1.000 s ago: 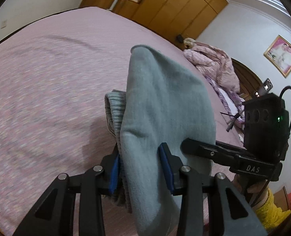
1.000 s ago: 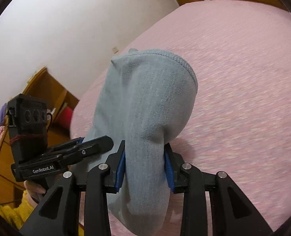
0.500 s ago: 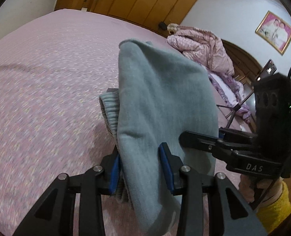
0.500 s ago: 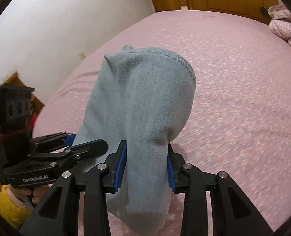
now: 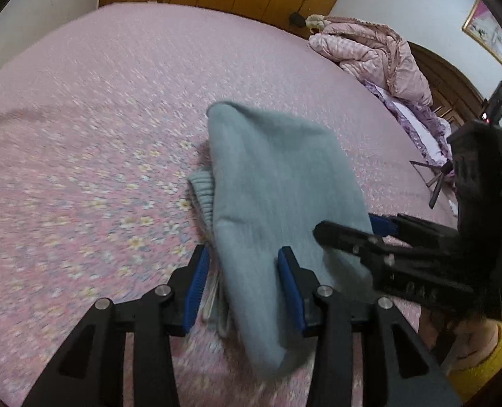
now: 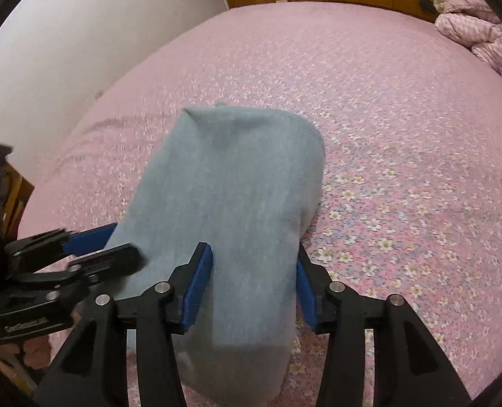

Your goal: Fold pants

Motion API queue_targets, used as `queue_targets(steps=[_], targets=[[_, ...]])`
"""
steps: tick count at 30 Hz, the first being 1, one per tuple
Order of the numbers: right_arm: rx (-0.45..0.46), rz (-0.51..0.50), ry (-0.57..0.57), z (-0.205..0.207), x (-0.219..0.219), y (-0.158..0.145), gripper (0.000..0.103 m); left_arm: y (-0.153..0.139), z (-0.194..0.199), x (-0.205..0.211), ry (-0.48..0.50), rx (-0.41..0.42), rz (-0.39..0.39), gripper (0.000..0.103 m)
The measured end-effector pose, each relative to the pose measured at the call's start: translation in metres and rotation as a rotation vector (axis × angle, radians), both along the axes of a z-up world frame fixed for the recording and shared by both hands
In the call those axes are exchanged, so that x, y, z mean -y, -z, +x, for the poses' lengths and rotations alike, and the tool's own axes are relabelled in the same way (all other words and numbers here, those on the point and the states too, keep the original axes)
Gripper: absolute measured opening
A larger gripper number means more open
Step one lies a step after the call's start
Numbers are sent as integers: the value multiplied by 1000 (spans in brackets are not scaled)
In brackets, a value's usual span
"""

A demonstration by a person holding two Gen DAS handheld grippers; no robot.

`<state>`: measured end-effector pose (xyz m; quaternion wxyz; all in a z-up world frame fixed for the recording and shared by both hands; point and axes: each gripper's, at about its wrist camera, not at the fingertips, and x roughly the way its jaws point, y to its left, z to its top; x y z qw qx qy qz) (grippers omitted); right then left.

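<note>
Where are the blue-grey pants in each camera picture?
Left wrist view: the pants fill the middle, pinched in the left gripper, with the right gripper at the right.
Right wrist view: the pants sit in the middle, held by the right gripper.
Shared landmark: the bundled pink quilt on the bed's far side.

Both wrist views — close, facing the bed [image 5: 81, 101].
</note>
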<state>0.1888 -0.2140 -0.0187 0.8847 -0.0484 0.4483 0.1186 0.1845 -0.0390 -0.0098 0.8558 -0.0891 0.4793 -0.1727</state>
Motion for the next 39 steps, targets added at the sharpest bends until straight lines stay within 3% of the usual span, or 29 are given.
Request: queue_targets(steps=[4,8,12,14,17,20,22,27,31,35,38,39], targets=[[73,25,33,-17,22,-13,48,-9,-17,4,-1,19,-10,45],[92,71,57,-37,26,-21,48,5,-17,15,6,-18,35,44],[101,73,58,-42,29,-23,48,6,-26,10,-16,25,-1,17],[109,78,52,-44,28,-25,48,-3,-35,-1,-38,62,-29,14],[149,100,30,-45,21,-26,48,-6,-39,-11,-70,66,-15,14],[186,138,9,-41,12,-25,45,11,-36,-15,-95,32,18,15],[175,150,-10,-33,6,-19,25,22,-34,-16,-108,11,17,17],[87,113,15,-7,-2,15,22,29,-29,-17,-112,30,62,24],[109,110,26,-8,-7,14,22,33,-28,-25,-141,27,59,36],[88,114,29,-13,-8,4,31,28,-31,-33,-147,13,31,38],[119,78,33,-28,-10,-9,56,21,-39,-37,-147,19,52,39],[142,44,30,-36,-12,-14,69,19,-43,-39,-143,19,61,39]])
